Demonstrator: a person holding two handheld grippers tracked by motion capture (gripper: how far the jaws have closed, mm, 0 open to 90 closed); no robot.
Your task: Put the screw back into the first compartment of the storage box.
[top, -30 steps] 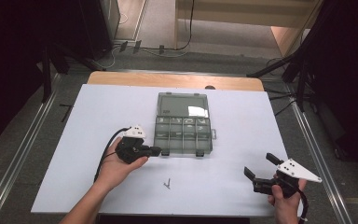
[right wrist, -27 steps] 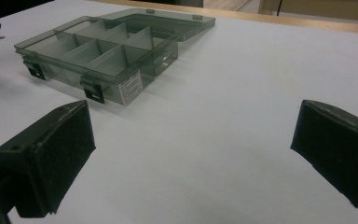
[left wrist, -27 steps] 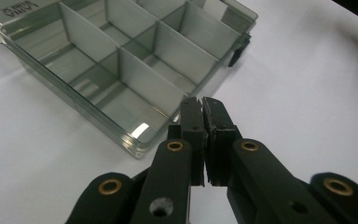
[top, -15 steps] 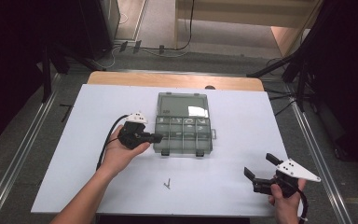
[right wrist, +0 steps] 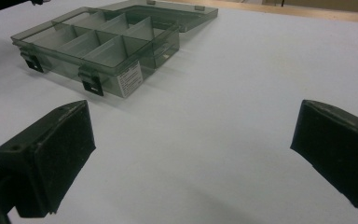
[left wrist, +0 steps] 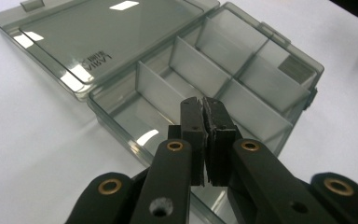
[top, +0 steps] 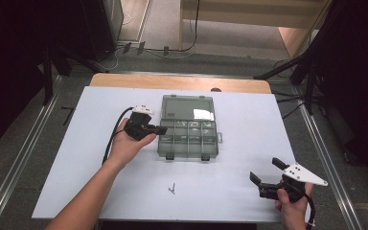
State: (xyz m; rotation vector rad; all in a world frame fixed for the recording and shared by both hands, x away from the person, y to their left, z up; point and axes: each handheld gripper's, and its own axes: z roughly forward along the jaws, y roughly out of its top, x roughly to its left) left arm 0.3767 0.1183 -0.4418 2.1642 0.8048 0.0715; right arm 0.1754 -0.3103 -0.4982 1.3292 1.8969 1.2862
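An open smoky-grey compartment box (top: 187, 152) lies mid-table, its lid (top: 187, 105) folded flat on the far side. My left gripper (top: 161, 129) is shut, its tips over the box's left rim. In the left gripper view the two pads meet at the left gripper's tip (left wrist: 201, 105), with nothing visible between them, above a compartment of the box (left wrist: 242, 79). My right gripper (top: 266, 170) rests open near the table's front right corner. In the right gripper view the right gripper (right wrist: 191, 140) has its jaws wide apart over bare table, the box (right wrist: 98, 44) farther off.
A small dark screw (top: 172, 188) lies on the white tabletop (top: 96, 167) in front of the box. Small pale items sit in the box's far row of compartments. A wooden strip (top: 172, 82) runs along the table's far edge. Black stands rise at both sides.
My left gripper has moved away from the person along the box's left side, and its tips now reach over the rim. The right gripper has stayed still.
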